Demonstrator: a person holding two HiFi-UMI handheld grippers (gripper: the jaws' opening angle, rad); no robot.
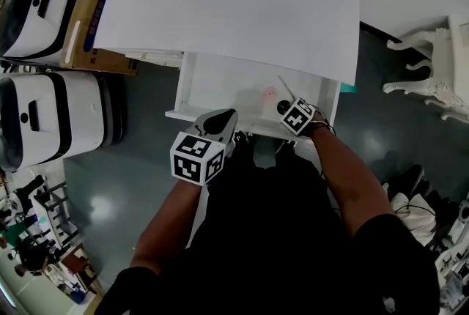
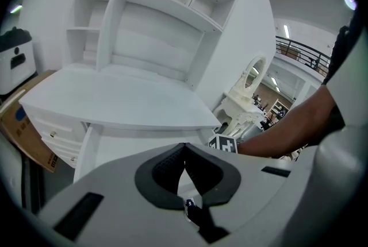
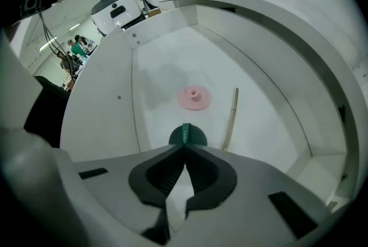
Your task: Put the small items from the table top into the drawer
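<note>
Head view, counter: the white counter [image 1: 234, 6] fills the upper middle of the frame, and no small item shows on it
Head view, drawer: the open drawer [image 1: 220, 86] juts out just below the counter's near edge; a pink disc [image 1: 270, 94] and a thin stick [image 1: 286, 86] lie right of centre in it
Head view, right tongs: the right tongs [image 1: 288, 110] reach into the drawer's lower right part, at a dark green disc [image 1: 282, 107]
Head view, left tongs: the left tongs [image 1: 223, 118] hang at the drawer's front edge, left of centre
Left gripper view, state: the left tongs are pressed together with nothing between them and point over the drawer toward the counter
Right gripper view, state: the right tongs are pressed together, seemingly pinching the green disc by its thin upright tab at frame centre; whether the disc rests on the drawer floor I cannot tell
Right gripper view, neighbours: the pink disc lies above it, apart; the stick lies close on the right
Step in hand: probably setting the green disc down
Doing it well: lower until the disc sits flat, spread the tongs only slightly, then back out along the tab's line, away from the stick, which looks likely to roll
</note>
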